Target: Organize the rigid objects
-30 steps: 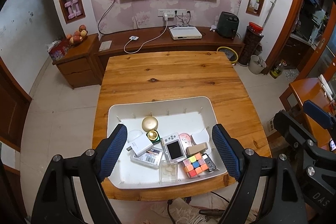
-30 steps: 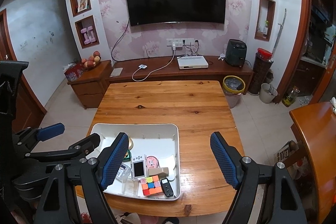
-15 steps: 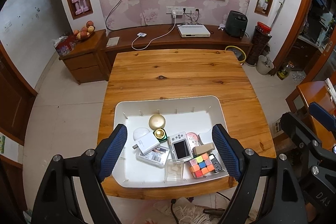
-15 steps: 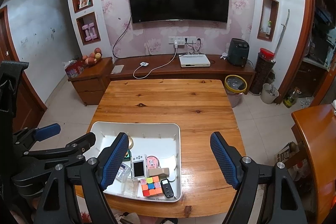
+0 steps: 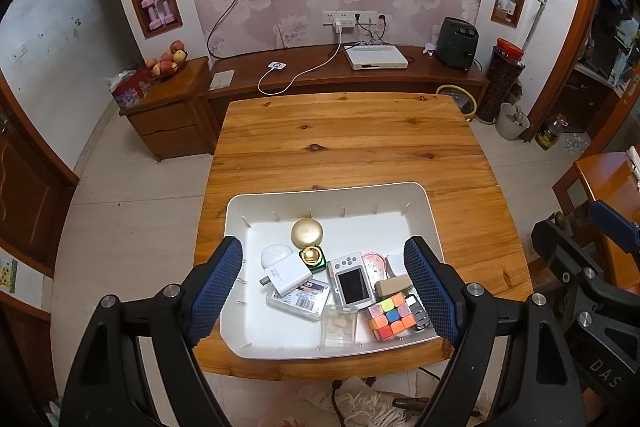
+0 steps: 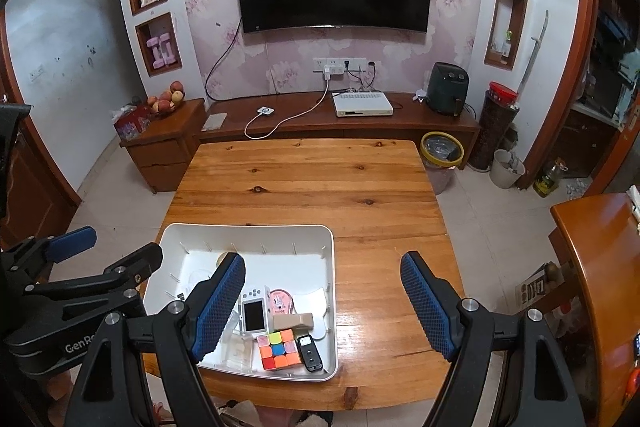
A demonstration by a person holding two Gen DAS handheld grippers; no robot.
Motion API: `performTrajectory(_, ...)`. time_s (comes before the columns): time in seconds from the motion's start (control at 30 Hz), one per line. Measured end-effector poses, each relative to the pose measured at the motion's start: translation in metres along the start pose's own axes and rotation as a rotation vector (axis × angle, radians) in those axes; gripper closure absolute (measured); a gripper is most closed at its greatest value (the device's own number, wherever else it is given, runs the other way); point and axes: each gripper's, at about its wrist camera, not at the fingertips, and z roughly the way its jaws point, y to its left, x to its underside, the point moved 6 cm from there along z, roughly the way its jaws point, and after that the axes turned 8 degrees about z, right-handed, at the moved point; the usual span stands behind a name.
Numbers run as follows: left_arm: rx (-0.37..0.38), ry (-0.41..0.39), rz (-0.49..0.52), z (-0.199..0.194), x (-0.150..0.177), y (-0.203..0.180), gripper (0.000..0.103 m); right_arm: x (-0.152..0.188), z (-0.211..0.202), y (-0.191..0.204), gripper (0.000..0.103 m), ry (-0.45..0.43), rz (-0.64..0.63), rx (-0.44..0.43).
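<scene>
Both your left tool and right tool hang wide open, holding nothing. Every small item, the puzzle cube, handheld console and charger included, lies jumbled in the white tray on the surface; that fits gathering finished or sorting still ahead.

Tabletop: bare orange-brown wooden planks with dark knots.
On it: one white tray, at the near edge.

Your white tray sits at the desk's six o'clock edge, holding a colourful cube flat at its five o'clock corner.
</scene>
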Motion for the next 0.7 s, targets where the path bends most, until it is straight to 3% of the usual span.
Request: performTrajectory(0.7,-0.023,0.016,0.012,0.0041,0.0009,0.0021,0.018,0.0011,0.0049,-0.0069,0.022,0.018,0.003,0.011)
